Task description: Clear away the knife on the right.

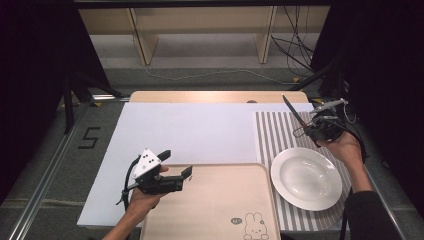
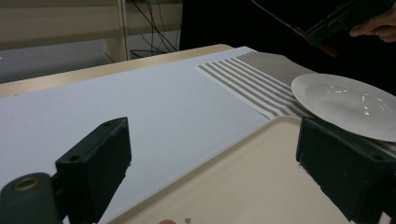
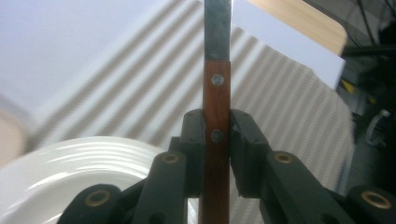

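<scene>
At the near left, our left claw point(image 1: 176, 165) hovers released over the far left corner of the beige tray point(image 1: 220, 200), its jaws spread wide with nothing between them; in the left gripper view the tray's rim point(image 2: 243, 140) runs between the two jaws. To the right of the tray sits the white plate point(image 1: 306, 177) on a striped placemat point(image 1: 275, 132). Further right and a little farther off, our right claw point(image 1: 311, 131) is raised above the placemat's far right part, clenched on the knife point(image 3: 216, 107): the jaws grip its wooden, riveted handle, and the metal blade point(image 1: 291, 109) points up and away.

We judge that we are carrying the knife to its place in the setting, likely beside the plate or onto the tray. The next move calls for lowering it flat and level, blade clear of the plate's rim, before we release.

The surface point(image 1: 190, 130) is a white sheet over a wooden top, bare in the middle. Beyond it stand pale wooden shelves point(image 1: 200, 30) and loose cables point(image 1: 295, 50) on a grey floor; the sides of the room are dark.
</scene>
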Demonstrator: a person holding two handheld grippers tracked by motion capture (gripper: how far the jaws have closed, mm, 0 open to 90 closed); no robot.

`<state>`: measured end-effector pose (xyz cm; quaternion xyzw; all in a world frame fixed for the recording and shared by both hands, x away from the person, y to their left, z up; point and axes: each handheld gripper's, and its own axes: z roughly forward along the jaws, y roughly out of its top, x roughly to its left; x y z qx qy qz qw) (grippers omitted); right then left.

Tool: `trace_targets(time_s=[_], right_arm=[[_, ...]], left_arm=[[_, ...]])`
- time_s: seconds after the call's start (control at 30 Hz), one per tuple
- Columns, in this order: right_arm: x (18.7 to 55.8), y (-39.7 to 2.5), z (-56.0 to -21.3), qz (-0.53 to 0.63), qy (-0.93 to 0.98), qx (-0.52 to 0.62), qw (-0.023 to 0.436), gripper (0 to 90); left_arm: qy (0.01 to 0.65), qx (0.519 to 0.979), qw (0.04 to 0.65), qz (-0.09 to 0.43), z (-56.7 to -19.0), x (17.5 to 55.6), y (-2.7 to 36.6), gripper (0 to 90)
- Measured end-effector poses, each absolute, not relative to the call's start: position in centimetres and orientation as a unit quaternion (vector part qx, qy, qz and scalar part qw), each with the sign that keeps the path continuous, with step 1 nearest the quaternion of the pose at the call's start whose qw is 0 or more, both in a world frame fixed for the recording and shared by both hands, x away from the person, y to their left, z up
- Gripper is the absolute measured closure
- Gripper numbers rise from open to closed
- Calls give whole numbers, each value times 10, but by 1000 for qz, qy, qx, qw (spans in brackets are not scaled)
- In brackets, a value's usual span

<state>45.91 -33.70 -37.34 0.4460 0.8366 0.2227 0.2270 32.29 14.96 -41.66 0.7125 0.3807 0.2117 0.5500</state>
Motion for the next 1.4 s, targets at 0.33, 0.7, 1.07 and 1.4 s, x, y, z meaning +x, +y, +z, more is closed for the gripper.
trace_targets(time_s=[0.33,0.7,1.07,1.4], right_arm=[[421,-313,-364,276,842,408,219,772],[394,-284,-360,313,844,381,212,772],[378,-269,-372,343,832,394,186,772],[364,-257,-382,352,837,389,155,772]], left_arm=[[379,713,550,212,-416,323,148,102],[386,708,551,215,-415,322,152,102],[385,708,551,216,-415,322,152,102],[387,707,551,215,-415,322,152,102]])
